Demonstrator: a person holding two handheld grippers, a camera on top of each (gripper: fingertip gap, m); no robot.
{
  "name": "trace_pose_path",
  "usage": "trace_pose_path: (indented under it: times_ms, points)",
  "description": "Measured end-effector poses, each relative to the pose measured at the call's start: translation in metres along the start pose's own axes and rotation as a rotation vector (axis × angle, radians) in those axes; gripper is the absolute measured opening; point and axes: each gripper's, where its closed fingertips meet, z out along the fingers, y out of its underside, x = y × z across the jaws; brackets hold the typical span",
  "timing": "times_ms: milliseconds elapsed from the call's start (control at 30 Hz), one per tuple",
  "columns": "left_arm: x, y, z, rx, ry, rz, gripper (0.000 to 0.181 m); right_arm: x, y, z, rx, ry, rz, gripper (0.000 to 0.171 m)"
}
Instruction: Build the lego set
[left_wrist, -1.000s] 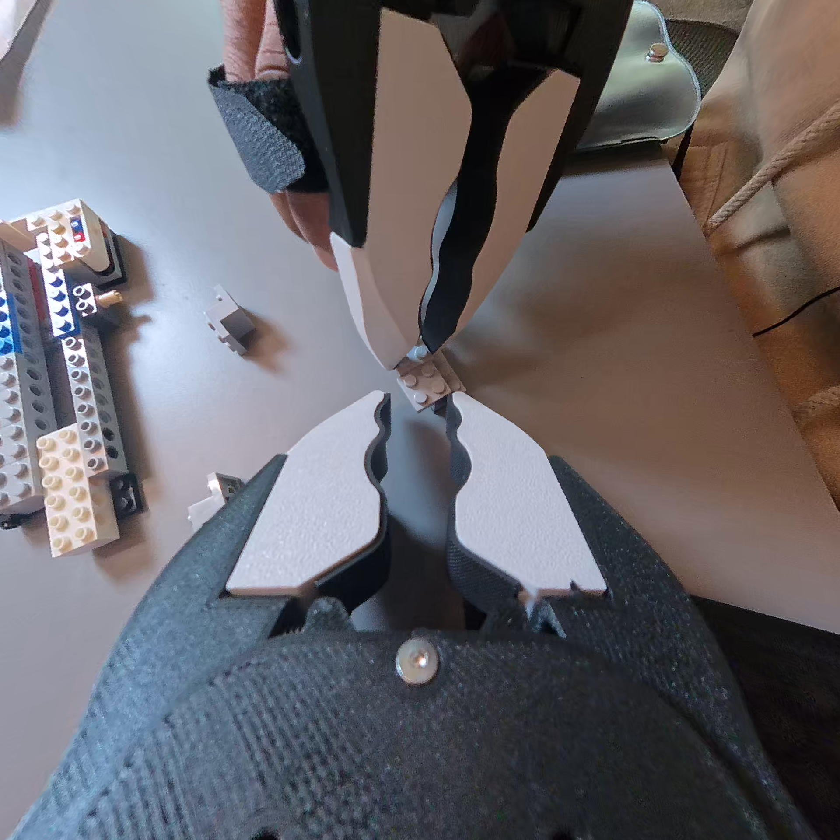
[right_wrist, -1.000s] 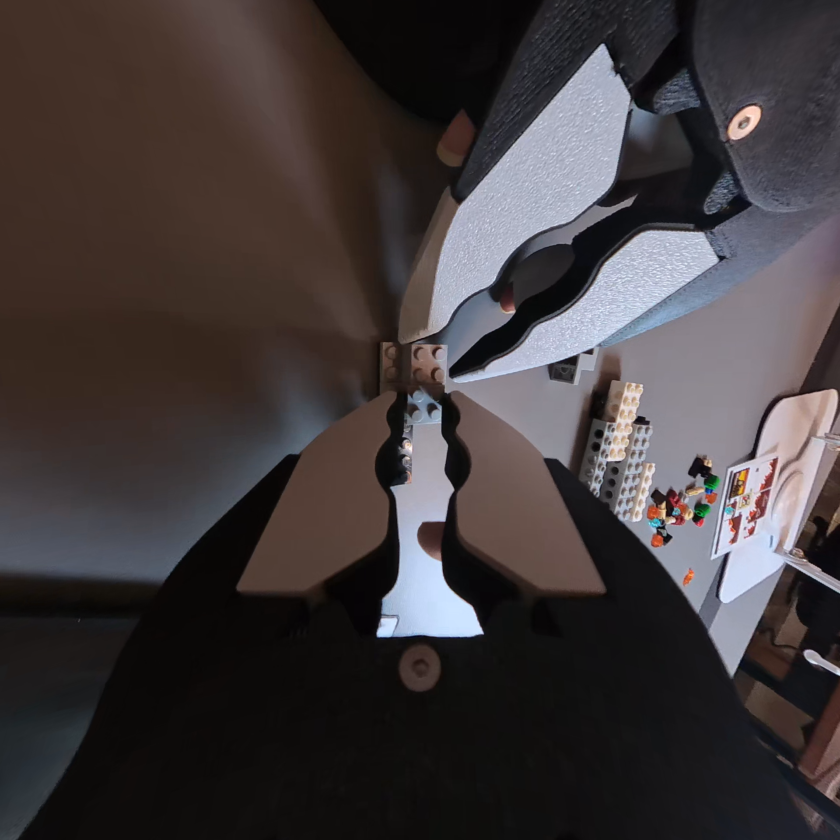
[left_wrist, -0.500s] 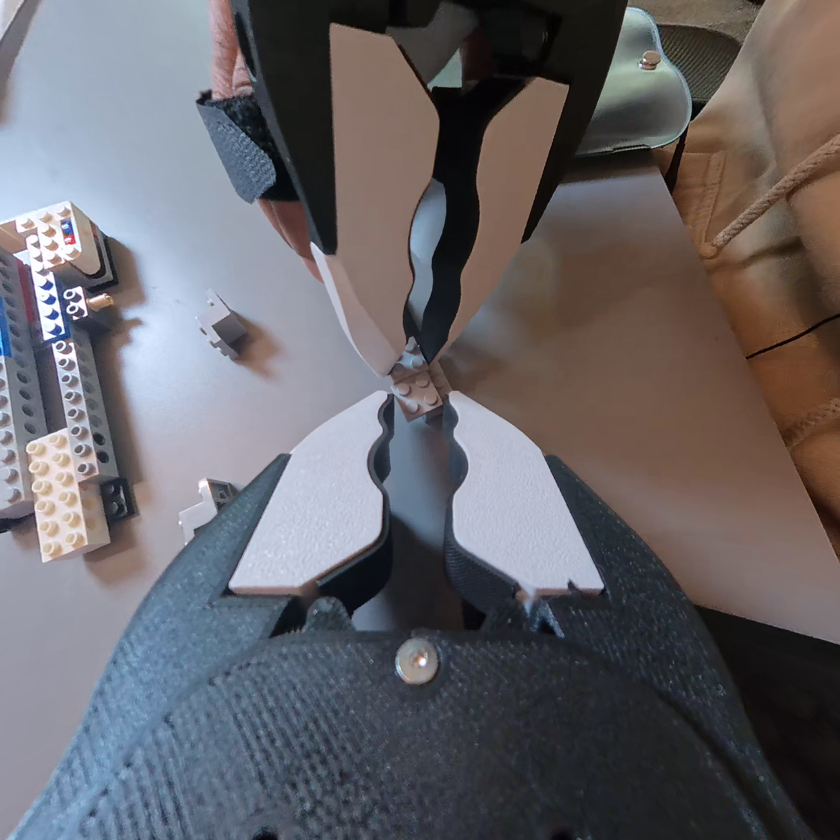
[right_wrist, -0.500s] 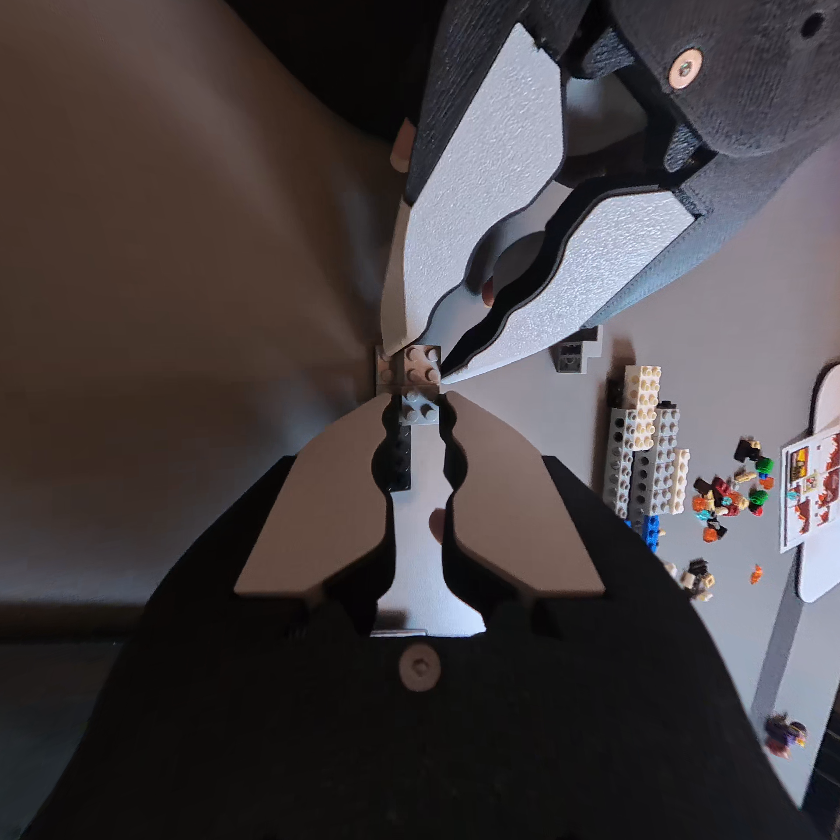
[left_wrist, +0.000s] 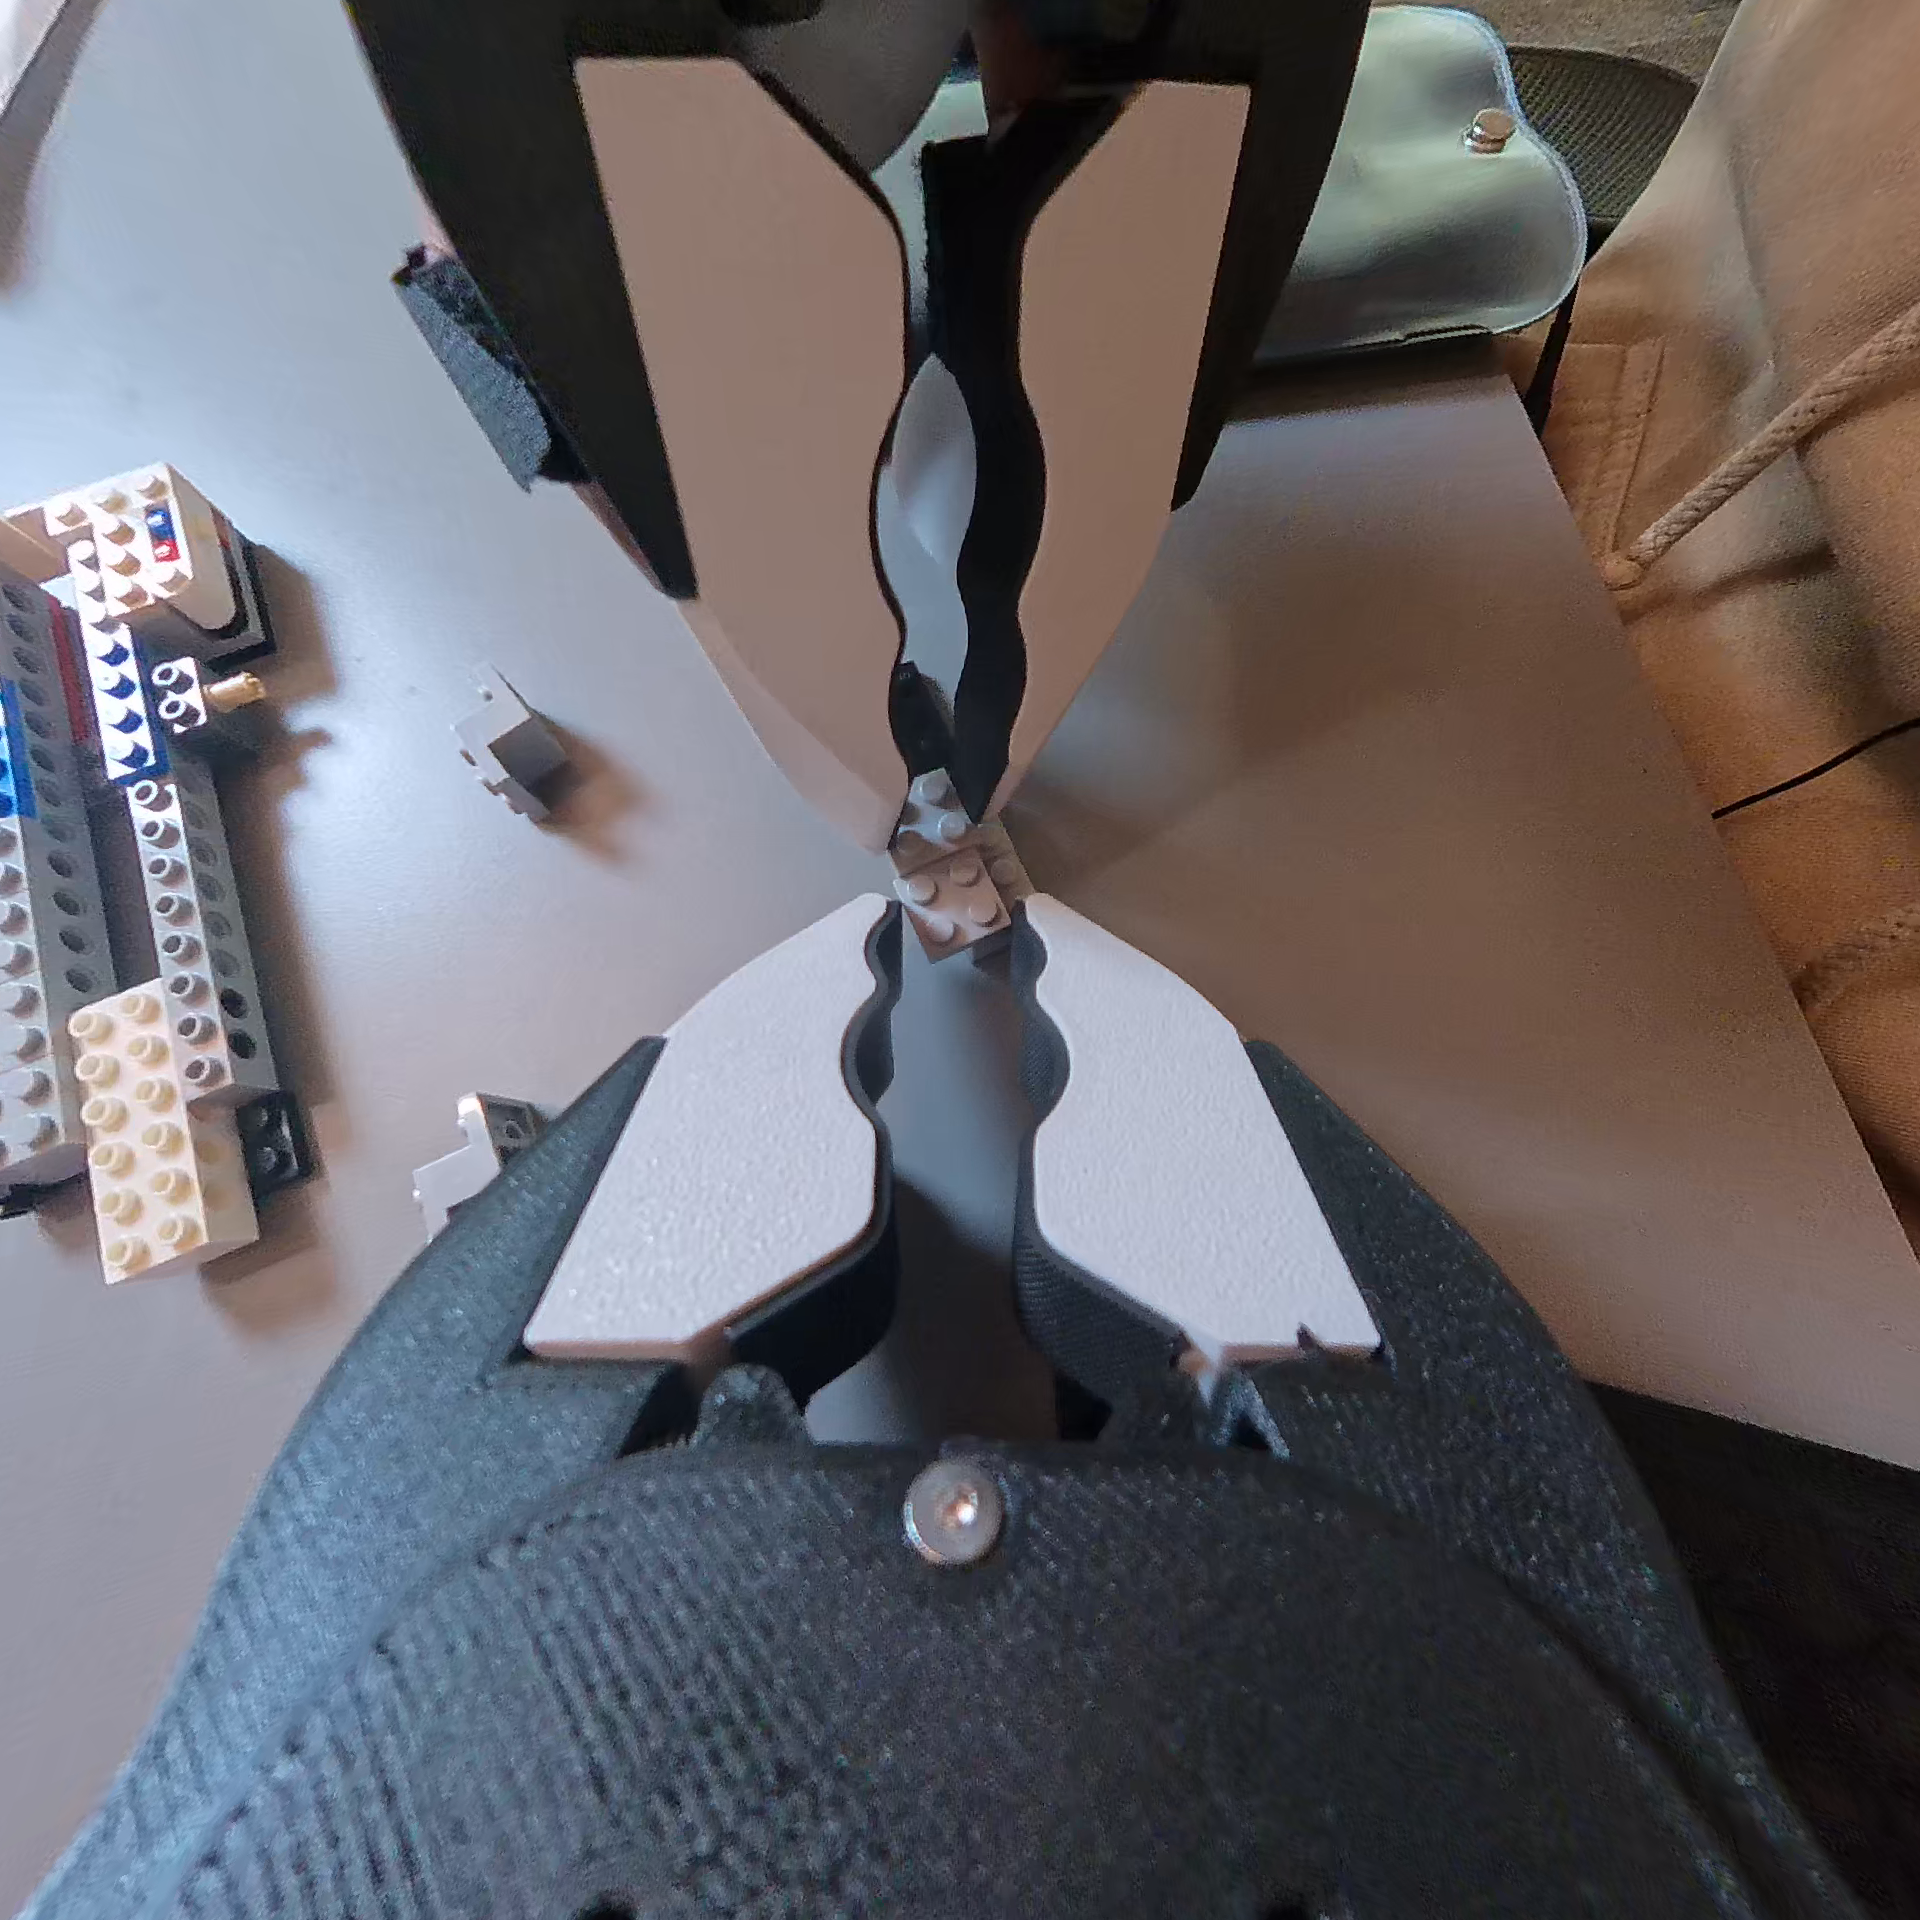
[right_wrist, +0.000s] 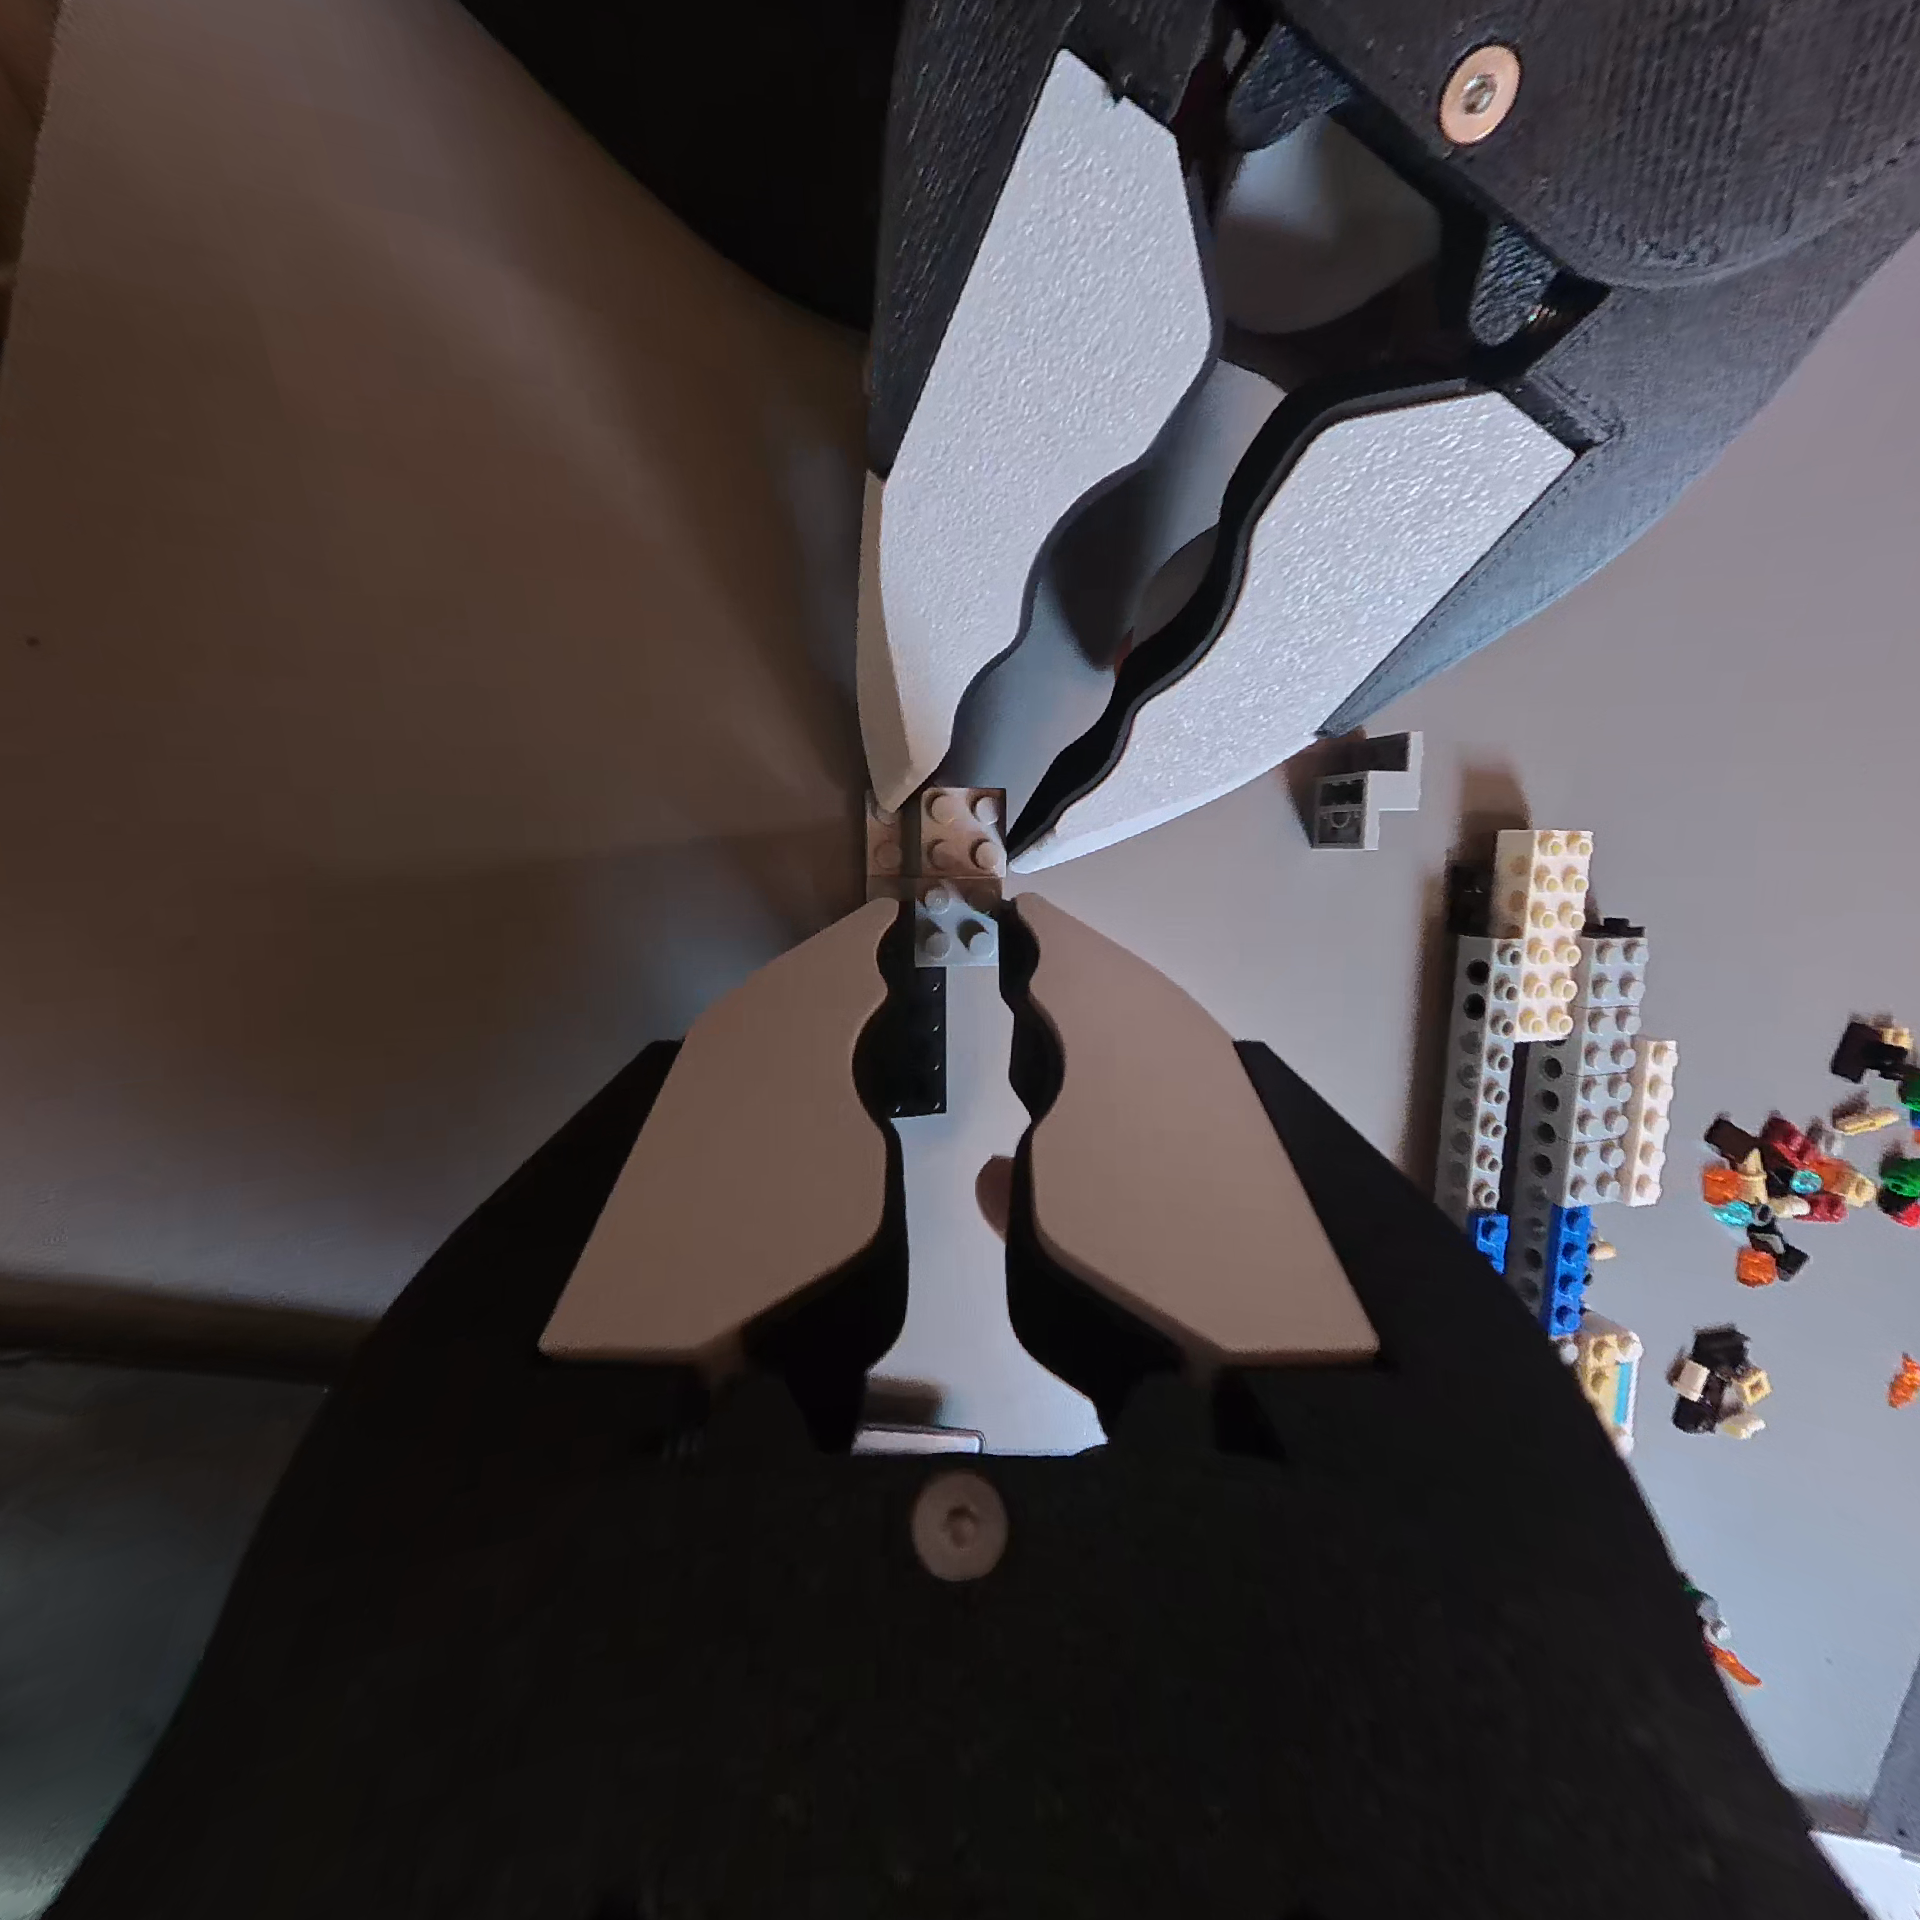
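The left gripper (left_wrist: 956, 906) has its fingers (left_wrist: 748, 1122) narrowed onto a small grey studded plate (left_wrist: 958, 902), pinched at the tips. Facing it tip to tip, the right gripper (left_wrist: 940, 805) nips a second grey plate (left_wrist: 935, 816) that touches the first, with a black plate (right_wrist: 923, 1049) lying back between its fingers (right_wrist: 748, 1132). Both are held above the grey surface (left_wrist: 1299, 831). To one side lies the half-built brick assembly (left_wrist: 125, 883) (white, grey and blue), with a loose grey bracket (left_wrist: 511, 750) near it and a scatter of small coloured pieces (right_wrist: 1808, 1184) beyond
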Motion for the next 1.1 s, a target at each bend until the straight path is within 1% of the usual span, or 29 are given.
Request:
trace_pose_path:
  times_ms: [33,233,400,700,833,1000,1100]
  points:
    - [0.0000,-0.0001,0.0000,0.000,0.000,0.000,0.020,0.0001,0.0000,0.0003,-0.005,-0.008,0.003,0.015]
    - [0.0004,-0.0003,0.0002,0.006,0.000,-0.001,0.020,0.0004,0.0016,0.0043,-0.019,-0.028,0.019,0.016]
    - [0.0018,-0.0003,0.0005,-0.004,-0.016,0.016,0.020,-0.0013,0.0012,0.0041,-0.016,0.010,-0.002,0.016]
    - [0.0020,0.0000,-0.0002,0.007,-0.004,-0.011,0.019,-0.0034,0.0012,0.0030,0.038,0.202,-0.071,0.016]
    - [0.0022,-0.0003,0.0001,0.010,-0.002,-0.017,0.019,-0.0036,0.0010,0.0027,0.024,0.253,-0.109,0.015]
    - [0.0026,-0.0003,0.0001,0.007,-0.003,-0.014,0.019,-0.0033,0.0008,0.0027,0.038,0.249,-0.078,0.014]
    - [0.0024,-0.0002,-0.0001,0.007,-0.006,-0.012,0.019,-0.0020,0.0003,0.0023,0.070,0.201,-0.006,0.015]
